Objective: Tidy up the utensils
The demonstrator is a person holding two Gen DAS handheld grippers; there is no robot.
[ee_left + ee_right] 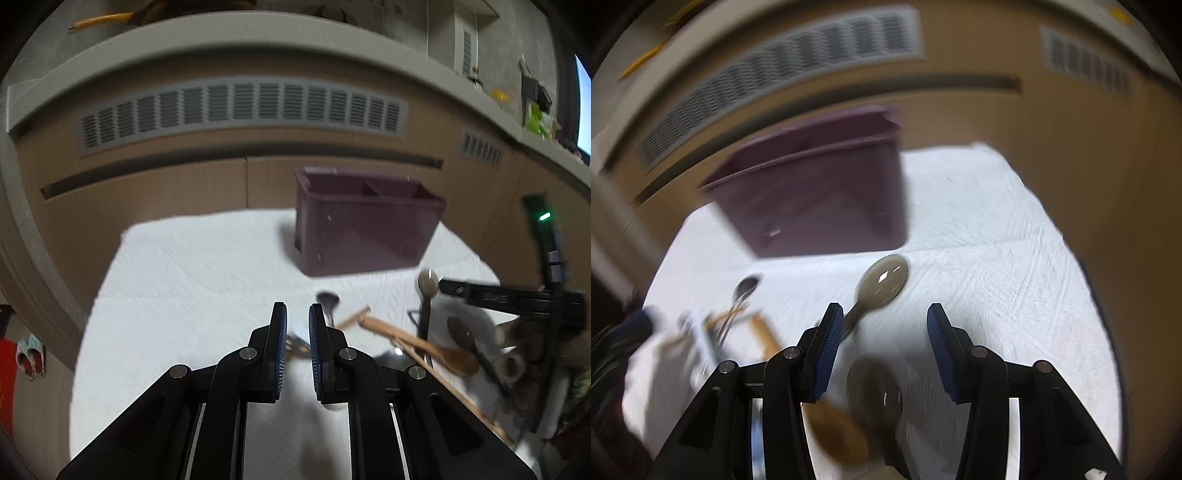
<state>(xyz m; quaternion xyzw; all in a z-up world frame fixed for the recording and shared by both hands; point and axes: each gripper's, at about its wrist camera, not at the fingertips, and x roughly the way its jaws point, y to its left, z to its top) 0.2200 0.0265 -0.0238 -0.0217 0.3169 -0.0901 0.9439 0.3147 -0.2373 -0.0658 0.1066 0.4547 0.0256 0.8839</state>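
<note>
- No brand, label or legible writing anywhere
- Purple two-compartment caddy [365,229] upright on white cloth [192,266], both compartments looking empty, in front of beige cabinet fronts [155,192]
- Utensils loose on cloth near caddy: metal spoon [882,282], wooden spoon [424,345], small dark spoon [328,300]
- Left gripper [297,325] nearly closed, narrow gap, nothing clearly pinched
- Right gripper [885,325] wide apart, empty, over metal spoon's handle
- Heavy motion blur in right view
</note>
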